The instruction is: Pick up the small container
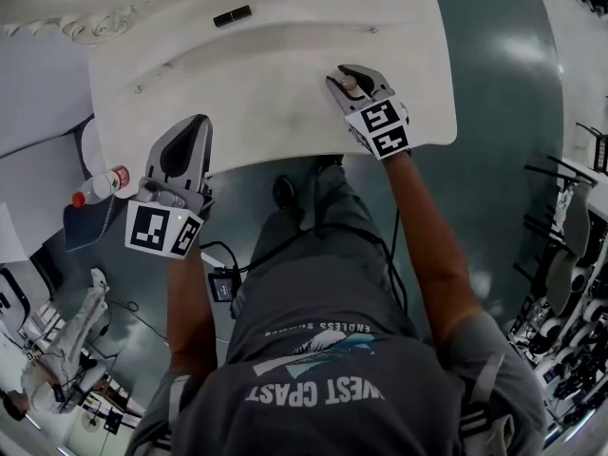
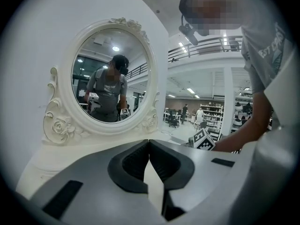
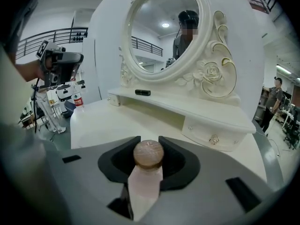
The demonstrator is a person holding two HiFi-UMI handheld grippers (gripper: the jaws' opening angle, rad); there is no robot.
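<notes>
While the left gripper (image 2: 149,144) hangs off the near edge of the white worktop (image 1: 266,84), its fingers clenched tip to tip with nothing between them, the right gripper (image 3: 149,142) is the one at work. It reaches in over the right part of the worktop, tilted downward, and the small container (image 3: 146,177) stands upright between its fingers. This is a pale pink bottle with a round brown cap. In the right gripper view the dark pads sit against the cap and the neck on both sides, so the fingers appear to be grasping the container, not just bracketing it. Whether its base rests on the worktop or has already cleared it cannot be told, since the gripper body hides the base in every view.

I judge the step in hand to be the grasp itself, with the lift not yet shown. The grip looks centred, the cap lying right between the pad tips.

The next move calls for a straight, steady rise. The container should stay upright, and the squeeze must be firm enough that the smooth rounded cap does not slip out of the pads. The oval mirror (image 3: 164,27) and its raised shelf stand well behind, with a small dark object (image 3: 143,92) on the shelf. The space around the container looks clear enough for the lift.
</notes>
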